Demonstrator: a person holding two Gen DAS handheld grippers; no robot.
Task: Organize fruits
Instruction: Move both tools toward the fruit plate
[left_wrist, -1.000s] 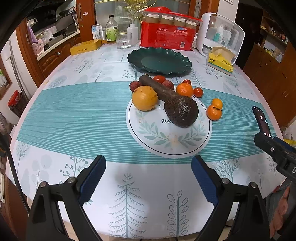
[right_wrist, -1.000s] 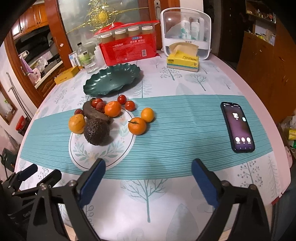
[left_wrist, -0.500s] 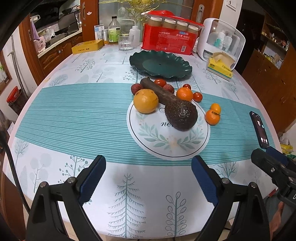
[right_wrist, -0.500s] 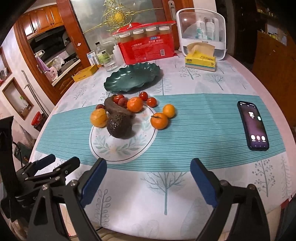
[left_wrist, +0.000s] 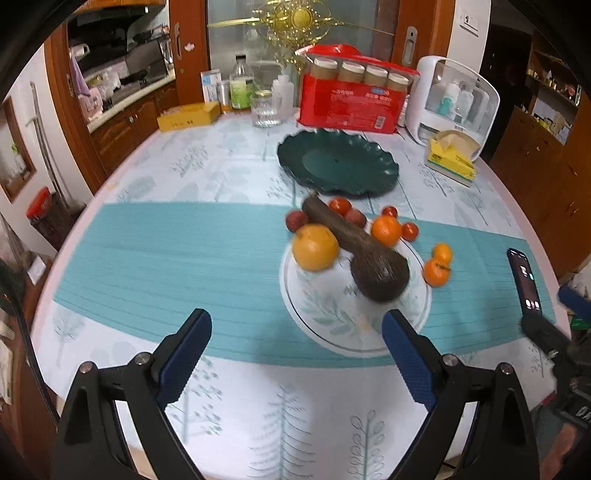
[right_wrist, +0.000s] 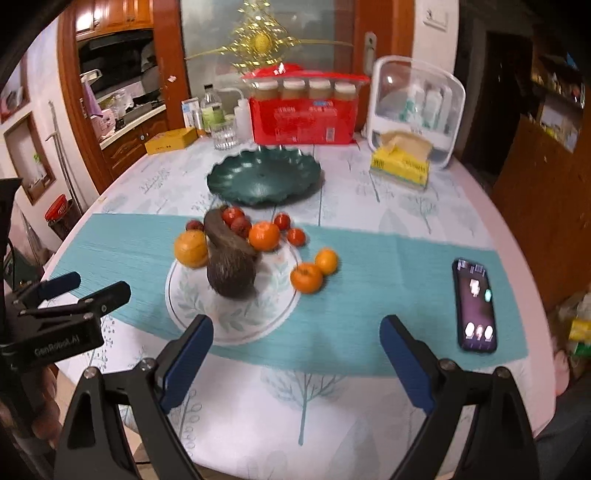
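Wooden cabinets and a glass door with a gold ornament stand behind the round counter (left_wrist: 147, 229), which wears a tree-patterned cloth with a teal band across its middle. Near the centre lies a pile of fruit: a dark avocado (left_wrist: 380, 275) and a yellow-orange citrus (left_wrist: 315, 247) sit on a white leaf-printed circle (left_wrist: 332, 325) in the cloth, with a long brown root (left_wrist: 340, 225), an orange (left_wrist: 386, 230) and some small red fruits (left_wrist: 340, 206) crowded just behind. Two small tangerines (left_wrist: 436, 271) sit a little to the right, touching each other. Beyond the pile rests a scalloped dark green plate (left_wrist: 338, 162), with nothing on it. A phone (right_wrist: 475, 304) lies well off to the right.

Both tools hover over the near edge. The left gripper (left_wrist: 295, 354) has its blue fingers (left_wrist: 186, 350) spread wide, gripping nothing; the right gripper (right_wrist: 295, 356) likewise stands wide and bare.
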